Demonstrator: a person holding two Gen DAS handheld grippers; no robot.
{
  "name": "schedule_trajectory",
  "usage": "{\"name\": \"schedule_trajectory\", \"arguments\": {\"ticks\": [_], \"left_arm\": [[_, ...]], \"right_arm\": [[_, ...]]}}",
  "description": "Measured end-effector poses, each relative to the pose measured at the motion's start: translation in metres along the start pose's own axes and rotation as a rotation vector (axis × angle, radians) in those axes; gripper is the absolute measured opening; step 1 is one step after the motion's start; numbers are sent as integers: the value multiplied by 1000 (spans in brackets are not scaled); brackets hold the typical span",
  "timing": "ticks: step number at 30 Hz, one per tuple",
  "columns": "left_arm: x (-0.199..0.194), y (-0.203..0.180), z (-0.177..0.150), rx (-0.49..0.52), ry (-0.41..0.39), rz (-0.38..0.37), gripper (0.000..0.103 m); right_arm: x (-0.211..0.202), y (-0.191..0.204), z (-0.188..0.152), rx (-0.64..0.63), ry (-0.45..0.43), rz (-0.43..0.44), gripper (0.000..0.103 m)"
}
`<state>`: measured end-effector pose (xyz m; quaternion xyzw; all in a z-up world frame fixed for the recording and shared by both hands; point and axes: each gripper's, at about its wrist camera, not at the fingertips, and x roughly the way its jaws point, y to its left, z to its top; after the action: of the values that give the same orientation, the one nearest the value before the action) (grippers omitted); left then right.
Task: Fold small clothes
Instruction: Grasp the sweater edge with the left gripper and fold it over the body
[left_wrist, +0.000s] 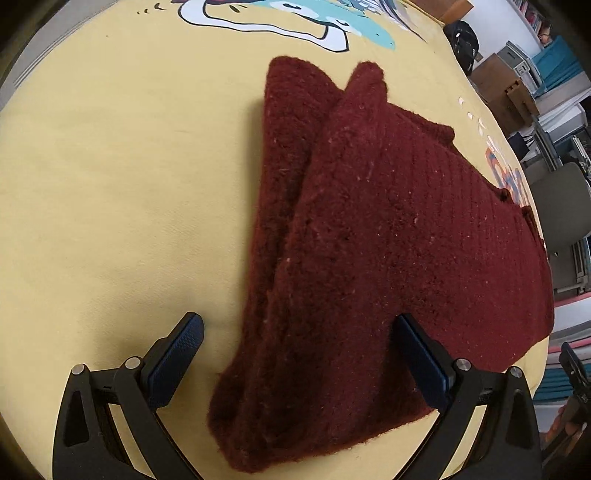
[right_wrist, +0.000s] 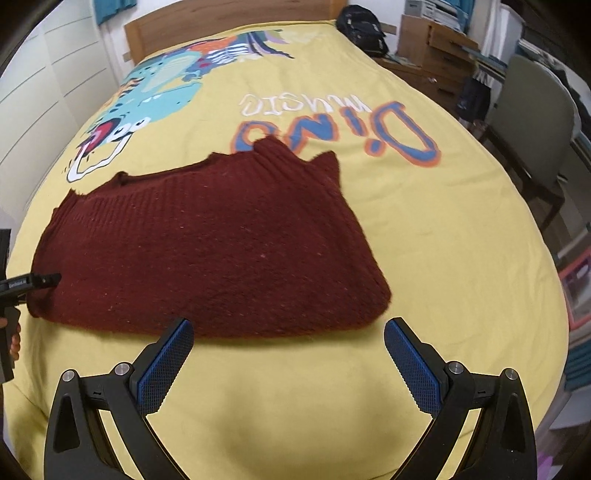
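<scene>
A dark red knitted sweater (left_wrist: 369, 229) lies folded flat on the yellow bedspread (left_wrist: 110, 184). My left gripper (left_wrist: 299, 325) hangs open just above the sweater's near corner; the cloth lies between its jaws, but the pads do not press on it. In the right wrist view the same sweater (right_wrist: 221, 251) spreads across the middle of the bed. My right gripper (right_wrist: 288, 330) stands open above bare bedspread (right_wrist: 443, 240), just short of the sweater's near edge, with nothing between its fingers. Part of the left gripper (right_wrist: 22, 282) shows at the left edge, over the sweater's end.
The bedspread carries a dinosaur print (right_wrist: 155, 92) and large lettering (right_wrist: 332, 125). A wooden headboard (right_wrist: 221, 22) is at the far end. A black backpack (right_wrist: 364, 29), cardboard boxes (right_wrist: 436, 48) and a grey-green chair (right_wrist: 532, 114) stand beside the bed on the right.
</scene>
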<state>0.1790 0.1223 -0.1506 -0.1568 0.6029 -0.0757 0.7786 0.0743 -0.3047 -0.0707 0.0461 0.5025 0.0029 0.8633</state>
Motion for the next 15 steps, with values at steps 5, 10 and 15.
{"name": "schedule_trajectory", "arguments": {"ticks": [5, 10, 15], "left_arm": [[-5, -10, 3, 19, 24, -82, 49], [-20, -22, 3, 18, -1, -39, 29], [-42, -58, 3, 87, -52, 21, 26]], "right_arm": [[4, -7, -3, 25, 30, 4, 103], [4, -13, -4, 47, 66, 10, 103], [-4, -23, -4, 74, 52, 18, 103]]}}
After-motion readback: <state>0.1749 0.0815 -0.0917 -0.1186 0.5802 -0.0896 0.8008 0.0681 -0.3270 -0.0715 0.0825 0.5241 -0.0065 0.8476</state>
